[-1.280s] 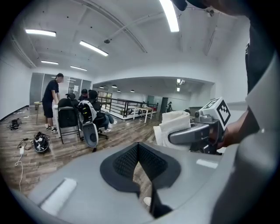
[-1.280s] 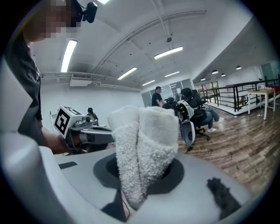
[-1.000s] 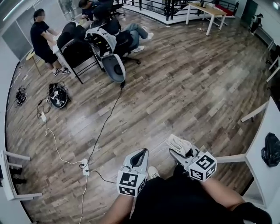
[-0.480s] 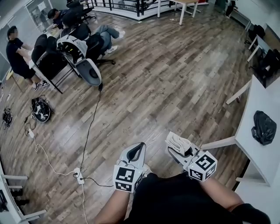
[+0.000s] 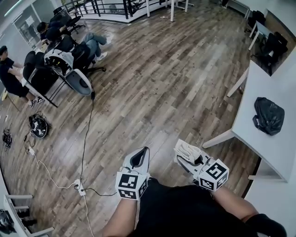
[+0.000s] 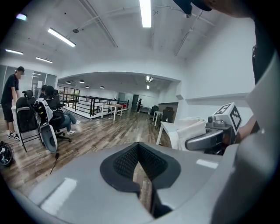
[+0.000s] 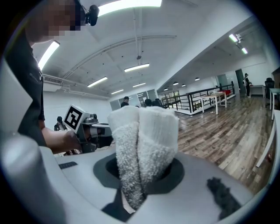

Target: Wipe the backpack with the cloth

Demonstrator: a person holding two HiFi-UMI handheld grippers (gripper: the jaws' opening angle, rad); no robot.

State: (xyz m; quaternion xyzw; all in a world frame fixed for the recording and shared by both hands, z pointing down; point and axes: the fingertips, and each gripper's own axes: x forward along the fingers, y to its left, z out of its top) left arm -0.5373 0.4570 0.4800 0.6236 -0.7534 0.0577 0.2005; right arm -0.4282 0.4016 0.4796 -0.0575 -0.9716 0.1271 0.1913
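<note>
A black backpack [image 5: 268, 115] lies on a white table [image 5: 252, 139] at the right of the head view, well away from both grippers. My right gripper [image 5: 186, 154] is held low in front of the person's body, shut on a folded white terry cloth [image 5: 188, 150]. In the right gripper view the cloth [image 7: 144, 135] stands up out of the right gripper [image 7: 142, 175]. My left gripper [image 5: 138, 159] hangs beside it over the wooden floor, shut with nothing in it. The left gripper view shows the left gripper [image 6: 139, 153] with its jaws together.
Several people sit or stand by office chairs [image 5: 64, 55] at the far left. A cable runs to a power strip [image 5: 77, 187] on the floor, near a black bag [image 5: 38, 126]. Another desk with dark items [image 5: 270, 46] stands top right. A railing [image 5: 111, 7] runs along the back.
The head view has swung to the right, so the table and backpack have come further into the picture. Both grippers keep their places in front of the body, cloth still held.
</note>
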